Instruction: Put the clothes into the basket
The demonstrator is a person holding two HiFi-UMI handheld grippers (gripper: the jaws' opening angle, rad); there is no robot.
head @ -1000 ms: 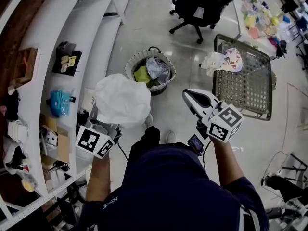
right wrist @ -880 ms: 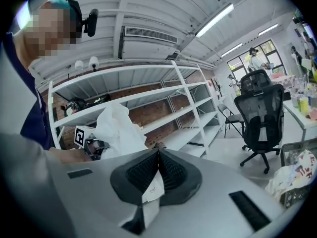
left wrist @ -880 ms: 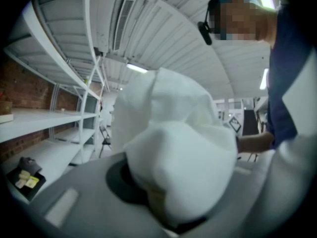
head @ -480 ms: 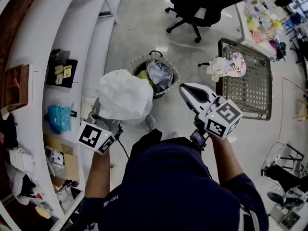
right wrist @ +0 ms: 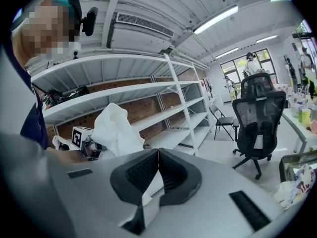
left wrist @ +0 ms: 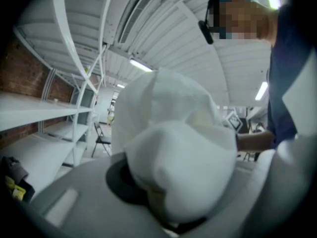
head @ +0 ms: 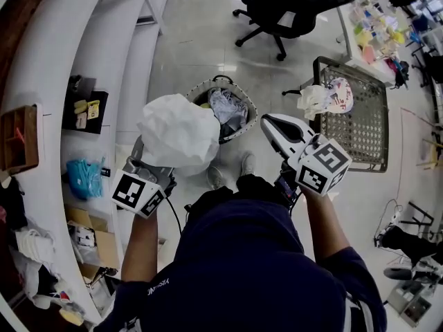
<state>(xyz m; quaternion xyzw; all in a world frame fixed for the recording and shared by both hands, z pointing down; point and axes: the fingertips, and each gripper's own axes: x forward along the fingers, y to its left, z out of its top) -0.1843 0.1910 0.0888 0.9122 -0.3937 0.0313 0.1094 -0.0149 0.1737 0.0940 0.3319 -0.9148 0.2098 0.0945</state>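
Head view | my left gripper (head: 149,164) jaws pinch white garment (head: 178,131) near basket (head: 251,106); right gripper (head: 270,126) jaws pressed together, empty

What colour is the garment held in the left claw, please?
Plain white, with no pattern; the garment shows best in the head view.

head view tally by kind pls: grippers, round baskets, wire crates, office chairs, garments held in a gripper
grippers: 2, left gripper and right gripper
round basket: 1
wire crate: 1
office chair: 1
white garment, held: 1
total: 6
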